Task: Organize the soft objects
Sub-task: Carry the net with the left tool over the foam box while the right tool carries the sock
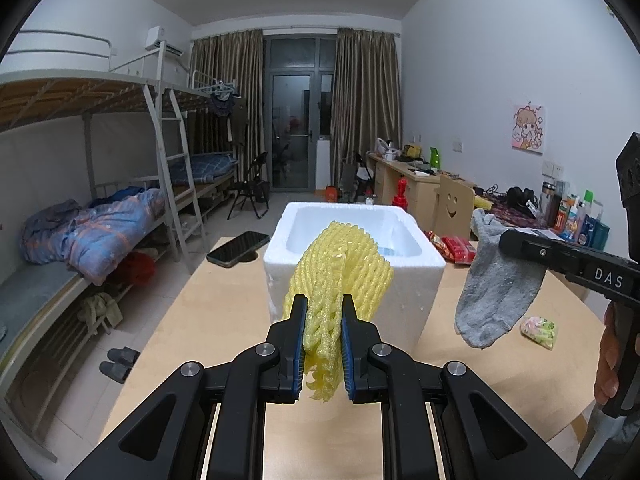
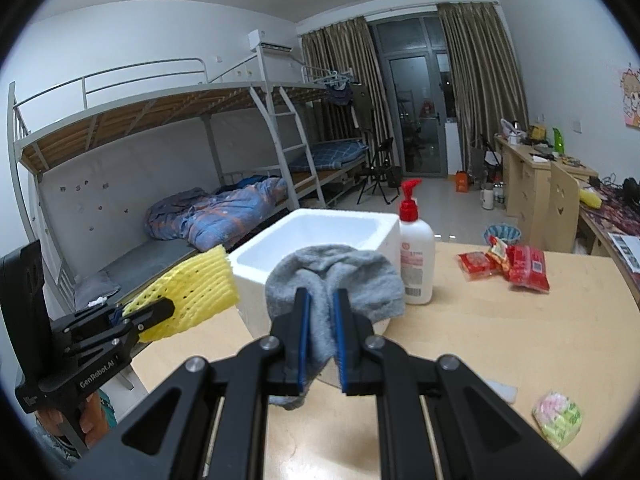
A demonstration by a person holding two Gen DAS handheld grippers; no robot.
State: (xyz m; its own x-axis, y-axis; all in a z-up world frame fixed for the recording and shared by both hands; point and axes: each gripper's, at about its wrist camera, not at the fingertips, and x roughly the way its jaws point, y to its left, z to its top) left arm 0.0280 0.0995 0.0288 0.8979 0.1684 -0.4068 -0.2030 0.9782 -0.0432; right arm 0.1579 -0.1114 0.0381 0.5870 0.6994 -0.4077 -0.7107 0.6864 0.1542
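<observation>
Yellow foam net [image 1: 340,276] and grey sock [image 2: 336,276] are pinched tight in the left fingers [image 1: 306,344] and right fingers [image 2: 340,344], near the foam box [image 1: 400,256] but not in yet

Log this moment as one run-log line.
left tongs: shut on yellow foam net | right tongs: shut on grey sock | both held above table before white foam box

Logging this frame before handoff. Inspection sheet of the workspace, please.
Surface: wooden table, bare patches.
Job's things: yellow foam net and grey sock, both lifted near the white foam box.
Clutter: lotion bottle, red snack packets, green packet, phone.
Grippers: left gripper shut on net; right gripper shut on sock.
Cables: nothing seen on table.
Surroundings: bunk beds, desk.
</observation>
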